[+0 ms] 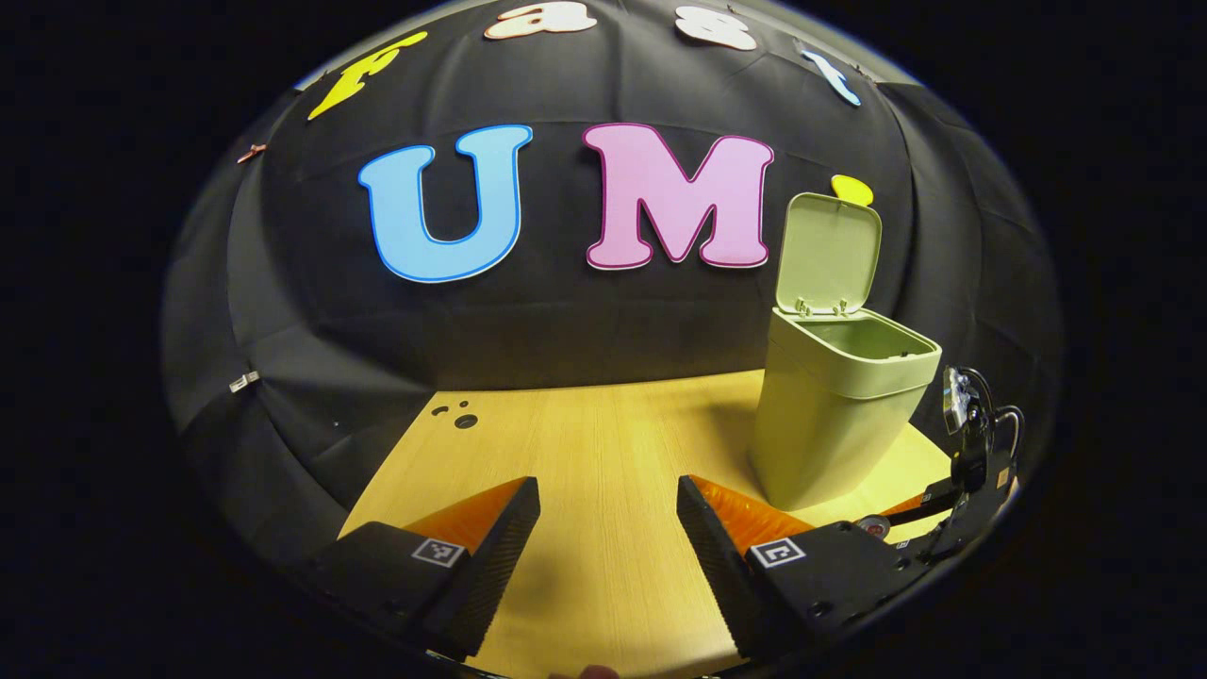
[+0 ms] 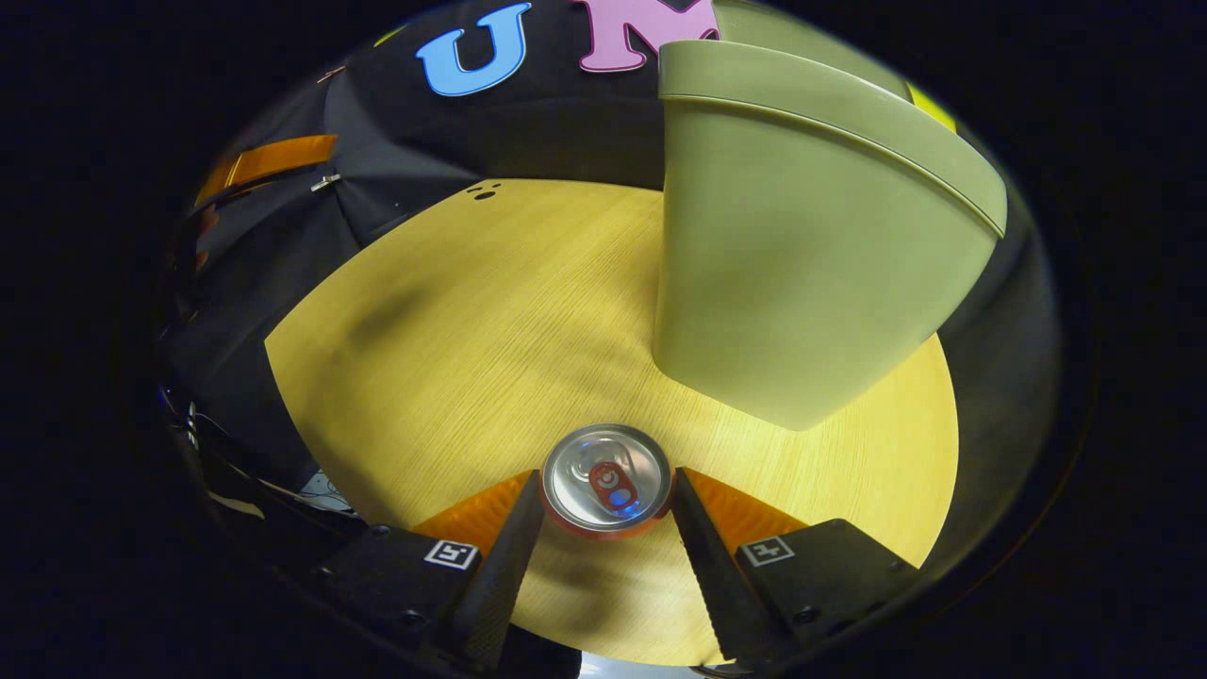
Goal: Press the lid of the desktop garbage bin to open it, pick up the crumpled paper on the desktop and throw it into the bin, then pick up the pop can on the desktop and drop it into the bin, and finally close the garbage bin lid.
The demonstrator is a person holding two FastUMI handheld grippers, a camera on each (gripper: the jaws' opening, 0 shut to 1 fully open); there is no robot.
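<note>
In the left gripper view, the left gripper (image 1: 608,528) hovers low over a pale wooden table (image 1: 603,443). Its two fingers stand well apart with nothing between them, so its jaws are open and empty. Ahead and to the right stands a light green garbage bin (image 1: 834,424), upright on the table. Its lid (image 1: 828,253) is swung up on the hinge at the back edge and stands nearly vertical, leaving the mouth of the bin open. Whether anything lies inside the bin cannot be told from here. At the far right edge, just past the bin, part of the other gripper's body (image 1: 971,453) with its cables shows low over the table.

In the right gripper view, the right gripper (image 2: 606,514) looks down on the table (image 2: 453,339). A pop can (image 2: 606,479) stands upright between its two fingers, its silver top with the pull tab facing the camera and a red rim showing. The fingers sit right at the can's two sides, left and right; whether both are pressing on it cannot be told. Just beyond the can and slightly to the right, the green wall of the garbage bin (image 2: 792,245) rises close by, near the can but not touching it.
</note>
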